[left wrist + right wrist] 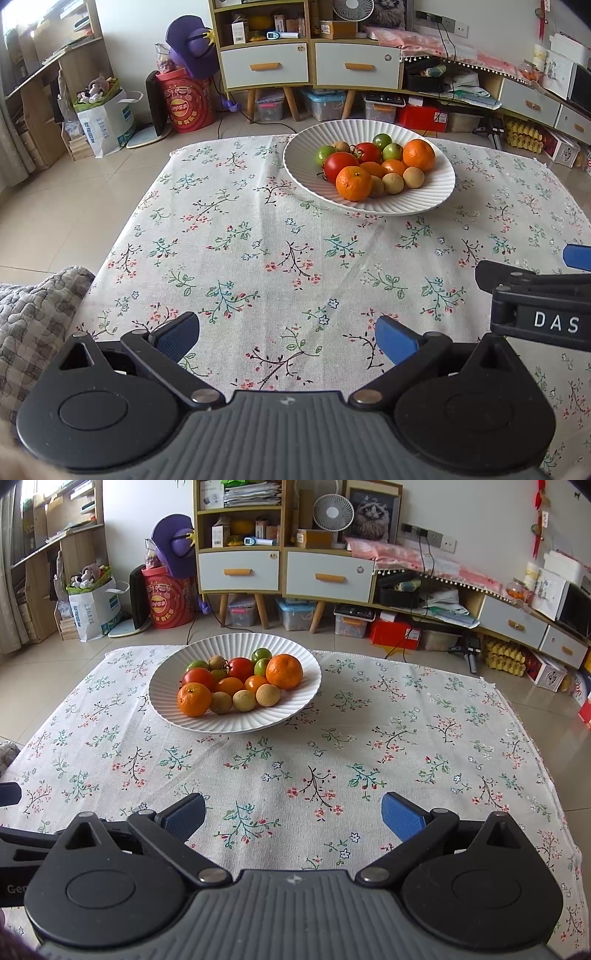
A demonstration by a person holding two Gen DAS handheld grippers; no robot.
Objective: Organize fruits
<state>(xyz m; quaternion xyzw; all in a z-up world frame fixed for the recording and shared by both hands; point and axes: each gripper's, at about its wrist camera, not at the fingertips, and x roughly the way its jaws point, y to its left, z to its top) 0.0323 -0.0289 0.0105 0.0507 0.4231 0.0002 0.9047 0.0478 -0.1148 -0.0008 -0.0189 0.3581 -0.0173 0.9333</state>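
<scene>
A white ribbed bowl (424, 199) (236, 720) stands at the far side of a floral tablecloth (258, 258) (332, 746). It holds several fruits: oranges (353, 183) (283, 671), red tomatoes (340, 164) (240, 668), green limes (392, 151) (261, 654) and small tan round fruits (392, 183) (268, 695). My left gripper (287, 338) hovers open over the near cloth, nothing between its blue pads. My right gripper (293, 818) is open too, well short of the bowl. The right gripper's body (539, 295) shows at the right edge of the left wrist view.
Behind the table are a cabinet with drawers (284, 572), a red drum (170, 602), storage boxes (295, 614) on the tiled floor and a low shelf unit (517, 620) at right. A quilted cushion (33, 317) lies by the table's near left corner.
</scene>
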